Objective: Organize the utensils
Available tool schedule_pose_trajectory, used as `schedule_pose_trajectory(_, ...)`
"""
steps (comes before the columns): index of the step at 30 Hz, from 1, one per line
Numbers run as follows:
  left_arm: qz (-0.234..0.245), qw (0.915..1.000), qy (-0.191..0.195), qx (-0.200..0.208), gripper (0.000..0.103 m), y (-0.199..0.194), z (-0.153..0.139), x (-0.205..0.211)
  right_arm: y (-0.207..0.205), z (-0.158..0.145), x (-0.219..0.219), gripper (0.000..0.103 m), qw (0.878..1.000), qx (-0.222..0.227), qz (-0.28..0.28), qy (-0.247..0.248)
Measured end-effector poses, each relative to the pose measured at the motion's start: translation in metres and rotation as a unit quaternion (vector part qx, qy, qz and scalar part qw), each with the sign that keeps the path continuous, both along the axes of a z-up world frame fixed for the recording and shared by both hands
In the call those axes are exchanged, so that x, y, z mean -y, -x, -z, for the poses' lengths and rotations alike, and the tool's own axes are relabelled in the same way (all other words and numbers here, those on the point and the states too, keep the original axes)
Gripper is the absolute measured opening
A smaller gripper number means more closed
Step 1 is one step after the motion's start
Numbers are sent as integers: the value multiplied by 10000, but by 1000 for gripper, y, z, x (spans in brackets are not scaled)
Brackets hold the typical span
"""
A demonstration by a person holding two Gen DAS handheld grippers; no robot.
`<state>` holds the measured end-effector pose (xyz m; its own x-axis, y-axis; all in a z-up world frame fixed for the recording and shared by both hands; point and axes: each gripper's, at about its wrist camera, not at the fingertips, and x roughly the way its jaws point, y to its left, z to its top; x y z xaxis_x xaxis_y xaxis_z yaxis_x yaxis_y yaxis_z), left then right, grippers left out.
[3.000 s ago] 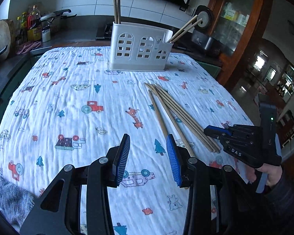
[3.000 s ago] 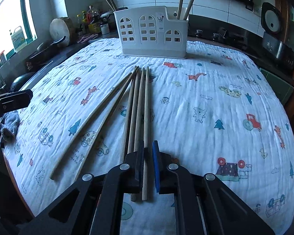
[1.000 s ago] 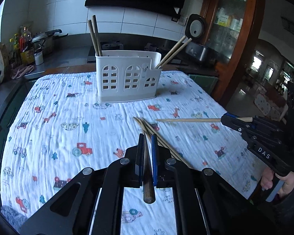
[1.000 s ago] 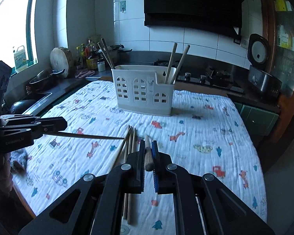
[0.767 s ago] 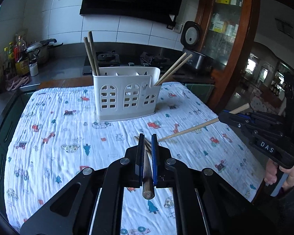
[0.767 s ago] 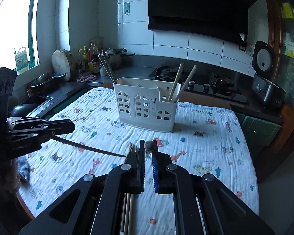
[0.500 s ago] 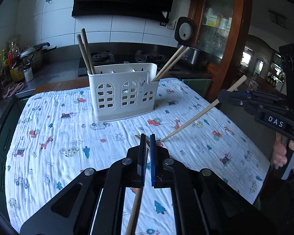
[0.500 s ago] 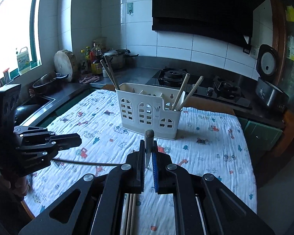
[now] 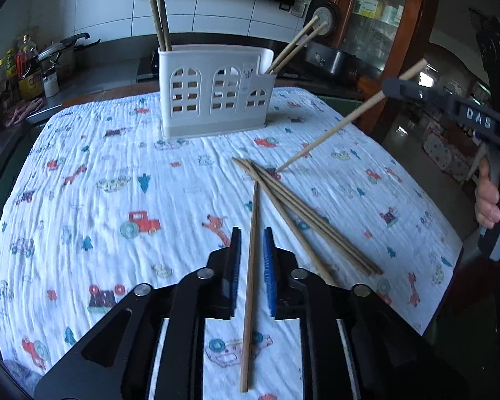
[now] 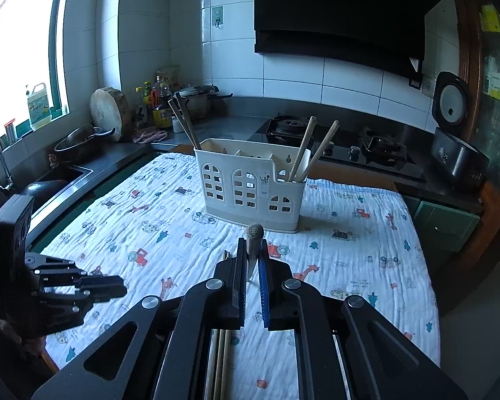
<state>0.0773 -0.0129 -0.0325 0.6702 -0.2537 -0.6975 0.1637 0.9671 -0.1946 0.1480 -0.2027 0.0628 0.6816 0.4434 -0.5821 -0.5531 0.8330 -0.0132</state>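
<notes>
so four chopsticks stand in the holder ahead; right tongs pinch one chopstick, left tongs spread around another, a few beside them.

Your grippers are black with blue pads, silver screws; white "DAS" lettering, bare fingers.

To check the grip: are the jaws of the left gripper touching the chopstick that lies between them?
Apart. The left wrist view shows the left gripper open, with a strip of cloth visible on each side between the jaws and the chopstick.
</notes>
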Motion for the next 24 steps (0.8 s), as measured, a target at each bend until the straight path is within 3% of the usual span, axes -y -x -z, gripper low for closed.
schedule_pose_trajectory(1, -13, 10000, -21, -77, 34, 4, 6, 2, 1, 0, 0, 7, 10000, -5, -5, -9)
schedule_pose_trajectory(2, -31, 9999, -42, -119, 36, 8, 11, 3, 2, 0, 0, 7, 10000, 6, -10, 0)
schedule_pose_trajectory(5, 12, 9997, -74, -233, 36, 18, 26, 8, 4, 2, -1, 7, 10000, 18, -11, 21)
schedule_pose_trajectory(10, -126, 9982, -483, -323, 26, 27, 40, 16, 7, 2, 2, 7, 10000, 14, 4, 10)
schedule_pose_trajectory(12, -168, 9983, -387, -398, 22, 29, 44, 13, 7, 3, 3, 7, 10000, -8, 14, -9)
schedule_pose_trajectory(19, -241, 9978, -405, -463, 21, 33, 54, 14, 6, 4, 6, 7, 10000, -20, 51, -49)
schedule_pose_trajectory(24, -323, 9964, -650, -444, 8, 32, 54, 17, 7, 4, 3, 7, 10000, -8, 39, -56)
